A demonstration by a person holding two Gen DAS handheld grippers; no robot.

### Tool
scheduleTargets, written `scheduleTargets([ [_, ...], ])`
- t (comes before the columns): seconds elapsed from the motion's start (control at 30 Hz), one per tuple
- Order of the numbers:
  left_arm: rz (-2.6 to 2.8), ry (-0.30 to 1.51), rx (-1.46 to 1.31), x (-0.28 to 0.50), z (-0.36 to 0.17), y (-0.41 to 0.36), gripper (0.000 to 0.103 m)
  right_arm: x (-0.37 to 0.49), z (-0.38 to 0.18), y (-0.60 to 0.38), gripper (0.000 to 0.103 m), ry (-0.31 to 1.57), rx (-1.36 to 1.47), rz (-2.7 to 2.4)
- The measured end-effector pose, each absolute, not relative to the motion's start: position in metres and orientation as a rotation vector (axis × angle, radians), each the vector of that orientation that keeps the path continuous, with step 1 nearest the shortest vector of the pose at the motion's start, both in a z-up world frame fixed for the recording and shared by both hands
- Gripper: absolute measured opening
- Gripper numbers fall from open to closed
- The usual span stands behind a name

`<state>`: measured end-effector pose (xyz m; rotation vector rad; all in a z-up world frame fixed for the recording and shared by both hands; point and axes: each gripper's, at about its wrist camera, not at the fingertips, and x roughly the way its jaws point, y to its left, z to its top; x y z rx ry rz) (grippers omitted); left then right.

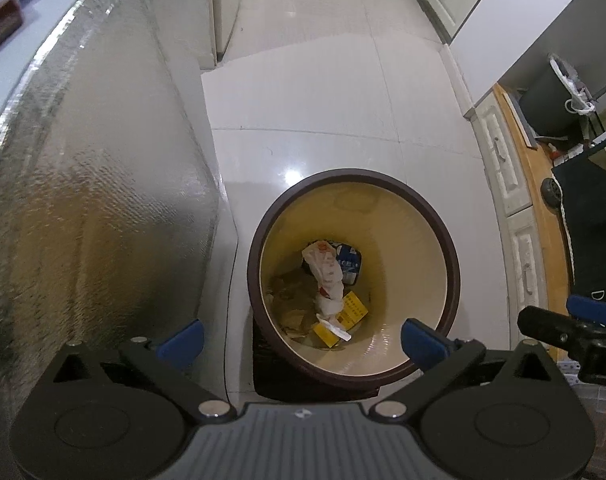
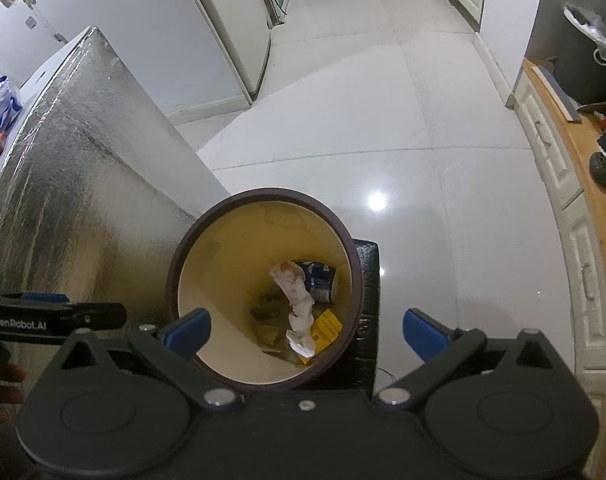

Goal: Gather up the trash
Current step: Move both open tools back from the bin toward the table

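A round trash bin with a dark brown rim [image 1: 455, 256] [image 2: 353, 252] and a cream inside stands on the tiled floor. At its bottom lie a crumpled white wrapper [image 1: 327, 276] [image 2: 299, 300], a blue can [image 1: 349, 262] [image 2: 321, 280] and a yellow packet [image 1: 353, 308] [image 2: 327, 326]. My left gripper [image 1: 303, 338] hangs open above the bin, nothing between its blue pads. My right gripper [image 2: 307, 334] is open over the bin too, and empty. The right gripper's tip [image 1: 543, 320] shows at the right edge of the left wrist view. The left gripper [image 2: 55, 316] shows at the left of the right wrist view.
A tall foil-covered box [image 1: 103, 200] [image 2: 83, 184] stands close on the bin's left. A black block [image 2: 367, 304] sits under and beside the bin. White cabinet drawers [image 2: 559, 184] and a wooden counter [image 1: 543, 216] run along the right. Open tiled floor [image 2: 343, 100] lies beyond the bin.
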<state>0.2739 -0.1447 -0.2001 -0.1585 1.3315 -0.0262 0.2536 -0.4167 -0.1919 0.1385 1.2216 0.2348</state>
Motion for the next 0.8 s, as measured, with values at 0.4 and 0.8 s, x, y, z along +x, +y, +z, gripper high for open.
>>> scheduleTargets([
  [0.4, -0.057, 1.228, -0.134, 0.241, -0.158, -0.147, 0.103, 0.221, -0.161, -0.416, 0.103, 1.159, 0.12, 0.213],
  [0.8, -0.126, 1.111, -0.116, 0.204, -0.105, -0.153, 0.103, 0.18, -0.11, -0.42, 0.103, 1.037, 0.136, 0.178],
])
